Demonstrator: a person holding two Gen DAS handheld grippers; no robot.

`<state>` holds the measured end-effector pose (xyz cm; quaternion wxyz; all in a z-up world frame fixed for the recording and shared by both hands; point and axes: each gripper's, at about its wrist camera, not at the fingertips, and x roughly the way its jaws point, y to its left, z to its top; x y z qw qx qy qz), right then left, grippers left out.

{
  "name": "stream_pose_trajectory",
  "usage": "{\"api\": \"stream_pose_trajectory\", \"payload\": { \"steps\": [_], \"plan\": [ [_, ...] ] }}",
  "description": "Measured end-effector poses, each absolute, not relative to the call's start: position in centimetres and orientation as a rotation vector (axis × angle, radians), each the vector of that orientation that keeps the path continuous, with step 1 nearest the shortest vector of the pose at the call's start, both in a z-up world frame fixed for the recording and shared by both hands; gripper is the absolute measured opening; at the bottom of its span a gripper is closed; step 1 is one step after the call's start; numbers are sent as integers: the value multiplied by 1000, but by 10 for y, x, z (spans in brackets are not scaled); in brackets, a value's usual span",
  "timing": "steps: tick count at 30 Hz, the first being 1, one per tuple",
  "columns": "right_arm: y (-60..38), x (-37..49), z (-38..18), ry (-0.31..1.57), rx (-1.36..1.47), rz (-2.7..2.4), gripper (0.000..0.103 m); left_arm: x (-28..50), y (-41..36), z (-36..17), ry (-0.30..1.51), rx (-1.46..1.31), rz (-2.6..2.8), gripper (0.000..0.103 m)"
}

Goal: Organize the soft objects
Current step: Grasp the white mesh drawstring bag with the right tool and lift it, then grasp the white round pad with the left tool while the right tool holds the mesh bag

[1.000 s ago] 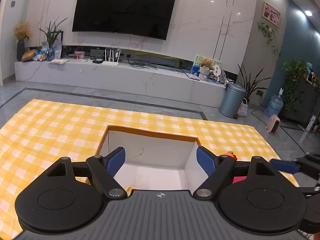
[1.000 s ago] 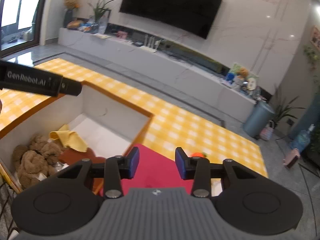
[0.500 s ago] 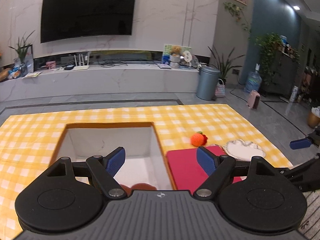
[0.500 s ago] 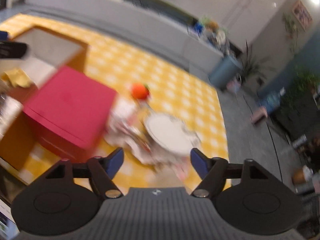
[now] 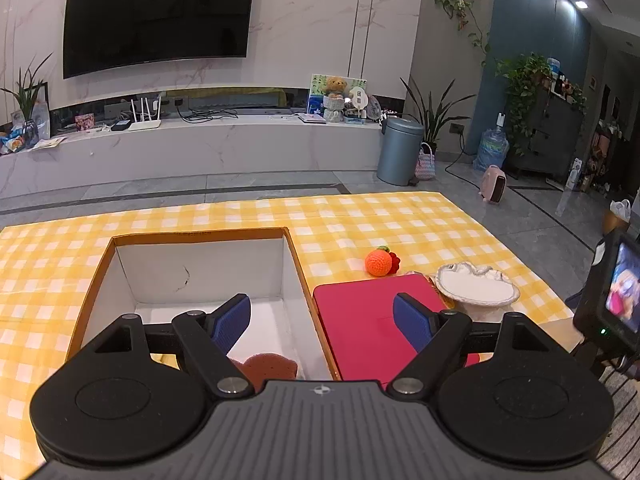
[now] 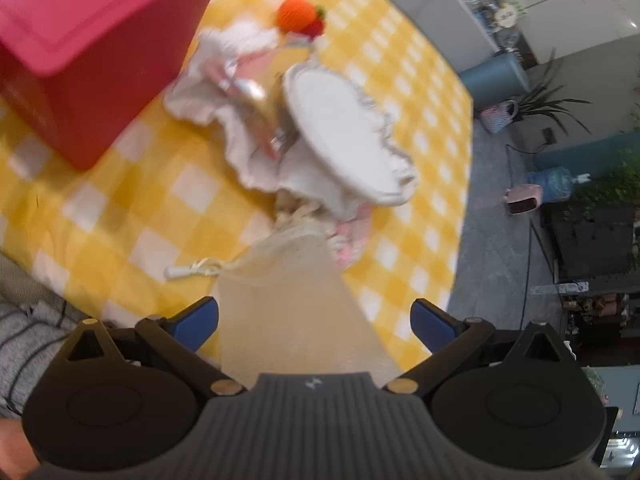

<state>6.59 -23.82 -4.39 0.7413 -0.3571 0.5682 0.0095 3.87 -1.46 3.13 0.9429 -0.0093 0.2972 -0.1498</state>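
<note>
We see the open box (image 5: 200,276) on the left of the yellow checked cloth (image 5: 400,220) | left claw (image 5: 322,322) wide open, nothing held | red box (image 5: 360,320) beside it | orange knitted ball (image 5: 378,263) behind | right claw (image 6: 314,318) opening, pale mesh bag (image 6: 296,304) between its fingers, no grip | white frilly pile (image 6: 340,128) beyond.

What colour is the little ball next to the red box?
Orange ball, with a bit of green on top; clearest in the left wrist view.
</note>
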Motion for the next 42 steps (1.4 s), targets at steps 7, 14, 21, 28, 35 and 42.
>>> {"api": "stream_pose_trajectory", "payload": {
  "steps": [7, 14, 21, 28, 35, 42],
  "plan": [
    [-233, 56, -49, 1255, -791, 77, 47, 40, -14, 31, 616, -17, -303, 95],
    [-235, 43, -28, 1179, -745, 75, 3, 38, -16, 30, 618, -9, -311, 95],
    [-238, 31, 17, 1022, -598, 46, 0, 37, -18, 29, 618, 0, -309, 95],
    [-244, 28, 69, 807, -390, -11, 0, 41, -24, 32, 647, 16, -316, 95],
    [-259, 30, 115, 559, -222, -165, 0, 47, -48, 41, 676, 34, -313, 95],
    [-303, 15, 100, 459, 146, -322, 0, 40, -104, 53, 646, 172, -355, 95]
  ]
}}
